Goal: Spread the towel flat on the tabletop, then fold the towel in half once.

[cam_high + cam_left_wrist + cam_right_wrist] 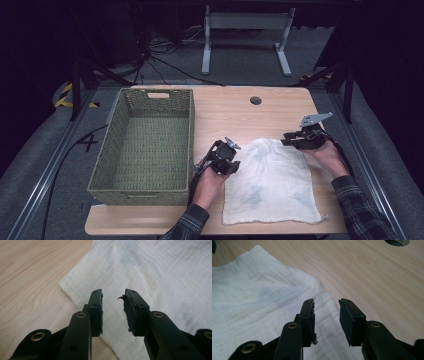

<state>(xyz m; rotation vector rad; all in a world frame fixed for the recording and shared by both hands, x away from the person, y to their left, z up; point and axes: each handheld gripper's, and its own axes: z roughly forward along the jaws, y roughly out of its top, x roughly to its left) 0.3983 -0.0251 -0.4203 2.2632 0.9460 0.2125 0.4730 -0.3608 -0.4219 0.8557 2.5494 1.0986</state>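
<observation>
Jaws parted over cloth (150, 272); high view adds basket (145, 145).

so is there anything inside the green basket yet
No, the woven green basket shows only its bare bottom in the high view, while the white cloth lies spread on the table beside it.

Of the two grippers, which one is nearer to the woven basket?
The left gripper. It hovers at the white cloth's left edge, right beside the green woven basket; the right gripper is at the cloth's far right corner.
</observation>
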